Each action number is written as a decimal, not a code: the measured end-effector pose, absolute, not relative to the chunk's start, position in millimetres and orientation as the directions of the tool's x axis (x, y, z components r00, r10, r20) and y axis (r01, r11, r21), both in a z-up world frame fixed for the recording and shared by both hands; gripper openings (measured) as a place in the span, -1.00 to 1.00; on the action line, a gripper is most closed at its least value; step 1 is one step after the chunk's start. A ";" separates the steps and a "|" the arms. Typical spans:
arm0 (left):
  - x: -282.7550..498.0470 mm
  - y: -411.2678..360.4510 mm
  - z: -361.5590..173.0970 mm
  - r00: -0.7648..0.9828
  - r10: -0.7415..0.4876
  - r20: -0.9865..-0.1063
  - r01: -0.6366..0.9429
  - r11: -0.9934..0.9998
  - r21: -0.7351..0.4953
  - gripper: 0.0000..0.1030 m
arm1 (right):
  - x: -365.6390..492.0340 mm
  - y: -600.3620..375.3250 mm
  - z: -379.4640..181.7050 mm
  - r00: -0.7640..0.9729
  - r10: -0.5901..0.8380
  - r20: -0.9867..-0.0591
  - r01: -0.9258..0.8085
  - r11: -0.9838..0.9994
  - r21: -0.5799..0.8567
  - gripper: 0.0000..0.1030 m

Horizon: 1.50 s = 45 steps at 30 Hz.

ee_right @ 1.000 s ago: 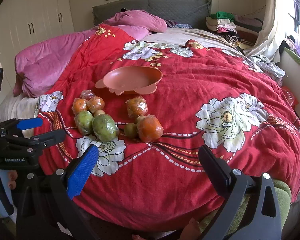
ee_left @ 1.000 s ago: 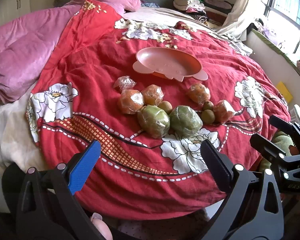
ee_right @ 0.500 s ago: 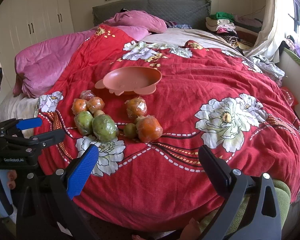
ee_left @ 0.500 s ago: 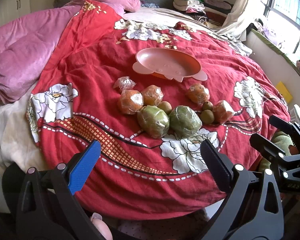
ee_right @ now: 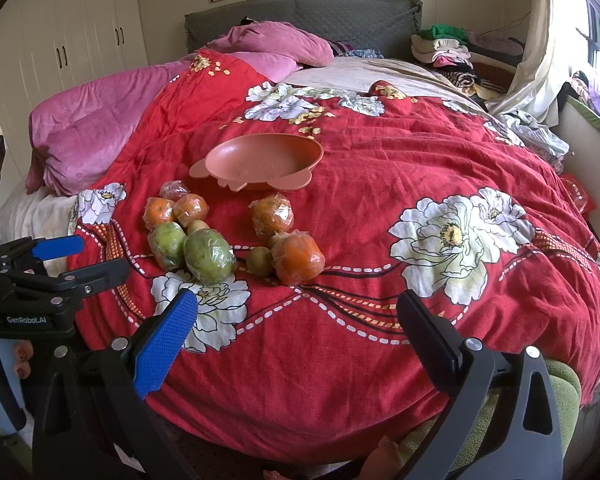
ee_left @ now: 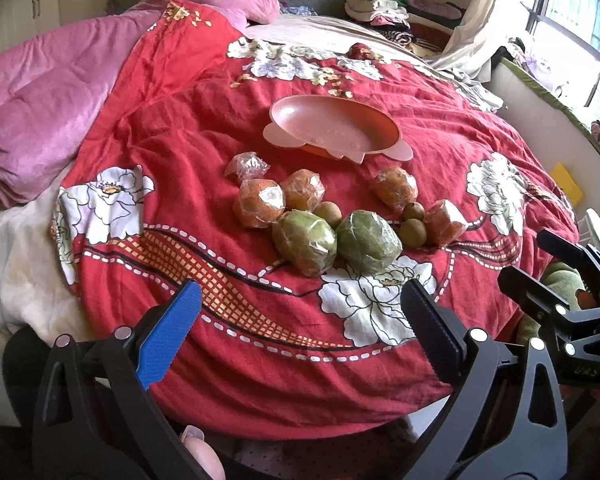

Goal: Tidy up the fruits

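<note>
Several plastic-wrapped fruits lie on a red flowered quilt (ee_left: 180, 128): two green ones (ee_left: 304, 242) (ee_left: 369, 241), several orange ones (ee_left: 259, 203) (ee_left: 396, 187) (ee_left: 444, 222), and small brownish-green ones (ee_left: 413, 232). An empty pink bowl (ee_left: 332, 130) sits just behind them. In the right wrist view the bowl (ee_right: 260, 160), a green fruit (ee_right: 209, 255) and an orange fruit (ee_right: 298, 257) show left of centre. My left gripper (ee_left: 298, 300) is open and empty, short of the green fruits. My right gripper (ee_right: 296, 312) is open and empty, right of the pile.
A pink duvet (ee_left: 40, 100) lies at the left of the bed. Folded clothes (ee_right: 444, 46) are stacked by the grey headboard (ee_right: 300, 16). White wardrobes (ee_right: 72, 40) stand at the left, a window and curtain at the right. The bed's front edge is just below both grippers.
</note>
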<state>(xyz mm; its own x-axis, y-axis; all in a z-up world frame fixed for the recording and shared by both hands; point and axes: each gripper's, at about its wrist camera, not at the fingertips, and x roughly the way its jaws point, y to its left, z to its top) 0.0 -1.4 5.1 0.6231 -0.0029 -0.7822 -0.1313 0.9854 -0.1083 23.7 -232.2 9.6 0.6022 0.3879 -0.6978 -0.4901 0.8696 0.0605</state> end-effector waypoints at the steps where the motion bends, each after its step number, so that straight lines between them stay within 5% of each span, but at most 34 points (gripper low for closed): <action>1: 0.5 -2.1 5.5 0.622 -0.003 -0.783 -0.131 0.986 -0.108 0.82 | 23.6 -232.0 9.6 0.602 0.388 -0.698 -0.490 0.870 0.061 0.92; 27: 22.9 15.2 -23.0 0.567 -0.066 -0.821 -0.108 0.982 -0.153 0.82 | 46.1 -233.8 -3.4 0.580 0.389 -0.716 -0.499 0.864 0.065 0.92; 35: 40.4 21.1 -33.1 0.543 -0.111 -0.833 -0.074 0.981 -0.179 0.19 | 57.9 -234.2 -10.6 0.571 0.381 -0.727 -0.500 0.864 0.060 0.92; 45: 52.2 17.8 -34.2 0.545 -0.142 -0.826 -0.003 0.985 -0.172 -0.17 | 67.9 -234.5 -14.4 0.574 0.375 -0.728 -0.505 0.862 0.046 0.92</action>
<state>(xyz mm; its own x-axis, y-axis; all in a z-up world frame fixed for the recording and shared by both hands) 52.2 17.8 -34.2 0.5452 -0.1424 -0.8262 -0.0027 0.9852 -0.1716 67.9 -234.5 -14.4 0.5738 0.3750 -0.7281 -0.5049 0.8619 0.0460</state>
